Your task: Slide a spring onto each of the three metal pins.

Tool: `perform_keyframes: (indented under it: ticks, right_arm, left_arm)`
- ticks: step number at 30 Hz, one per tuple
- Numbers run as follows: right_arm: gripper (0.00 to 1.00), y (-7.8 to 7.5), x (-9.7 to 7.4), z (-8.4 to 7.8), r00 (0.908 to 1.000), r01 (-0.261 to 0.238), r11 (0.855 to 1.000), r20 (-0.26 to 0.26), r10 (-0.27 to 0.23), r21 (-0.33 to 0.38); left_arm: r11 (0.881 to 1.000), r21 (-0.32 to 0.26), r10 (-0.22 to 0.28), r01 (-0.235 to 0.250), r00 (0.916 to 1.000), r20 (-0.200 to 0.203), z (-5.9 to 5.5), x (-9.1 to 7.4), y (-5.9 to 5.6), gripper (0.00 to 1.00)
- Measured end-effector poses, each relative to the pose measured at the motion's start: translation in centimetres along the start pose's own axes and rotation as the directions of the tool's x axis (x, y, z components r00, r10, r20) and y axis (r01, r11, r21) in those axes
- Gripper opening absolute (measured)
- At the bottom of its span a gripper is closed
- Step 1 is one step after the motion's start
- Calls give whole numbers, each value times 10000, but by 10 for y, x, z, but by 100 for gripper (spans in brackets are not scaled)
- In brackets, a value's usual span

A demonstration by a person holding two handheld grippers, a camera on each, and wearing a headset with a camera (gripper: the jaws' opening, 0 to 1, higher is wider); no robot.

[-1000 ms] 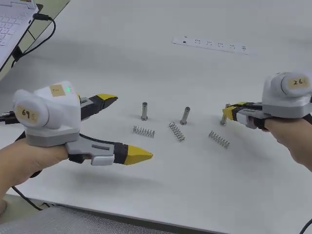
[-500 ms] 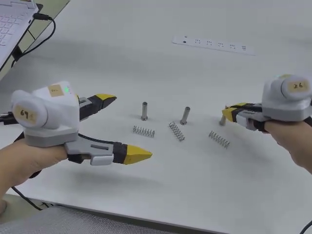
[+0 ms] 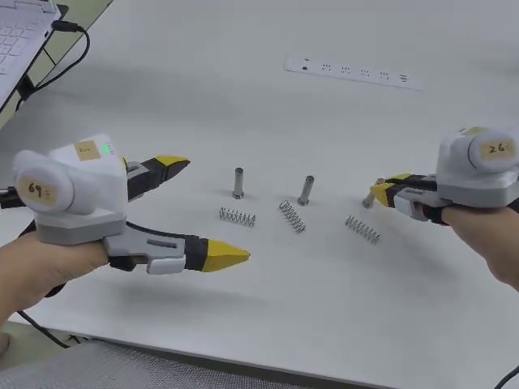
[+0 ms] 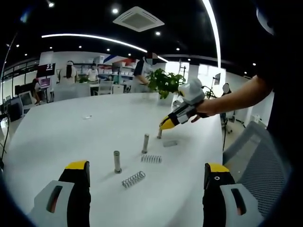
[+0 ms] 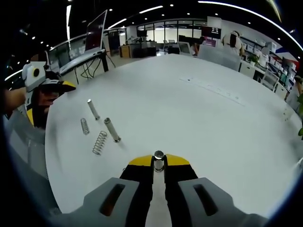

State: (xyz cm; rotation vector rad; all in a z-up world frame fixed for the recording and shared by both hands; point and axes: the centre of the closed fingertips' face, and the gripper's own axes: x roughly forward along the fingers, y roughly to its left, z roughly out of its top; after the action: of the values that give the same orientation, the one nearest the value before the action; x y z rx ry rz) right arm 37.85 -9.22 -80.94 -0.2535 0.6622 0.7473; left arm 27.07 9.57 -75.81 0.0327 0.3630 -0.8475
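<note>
Right gripper view: the right hand-held gripper (image 5: 159,164) is clenched on the top of the right pin (image 5: 158,154), probably to steady or lift it for threading. In the head view, the left hand-held gripper (image 3: 207,209) hovers released, clear of the left spring (image 3: 237,216). The left pin (image 3: 238,183) and middle pin (image 3: 306,190) stand upright on the counter (image 3: 268,324). The middle spring (image 3: 293,217) and right spring (image 3: 362,229) lie beside the pins, none threaded. The labels read "69" on the left unit and "26" on the right.
</note>
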Motion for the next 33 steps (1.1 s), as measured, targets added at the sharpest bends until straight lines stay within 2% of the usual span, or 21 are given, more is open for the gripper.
perform_keyframes:
  ticks: [6, 13, 33]
  right_arm:
    - [6, 1, 0, -1, 10000, -38, 10000, -36, 38, -66]
    - [6, 1, -1, 0, 9996, -257, 9994, -62, 258, 229]
    - [21, 2, -2, 7, 9994, -323, 9987, 109, 319, 385]
  left_arm:
    - [10000, -18, 11, -11, 10000, 4, 0, -1, 0, 98]
    - [10000, -18, 21, -21, 10000, 27, 1, -1, 0, 98]
    - [10000, 7, 36, -36, 10000, 27, 4, -3, 0, 98]
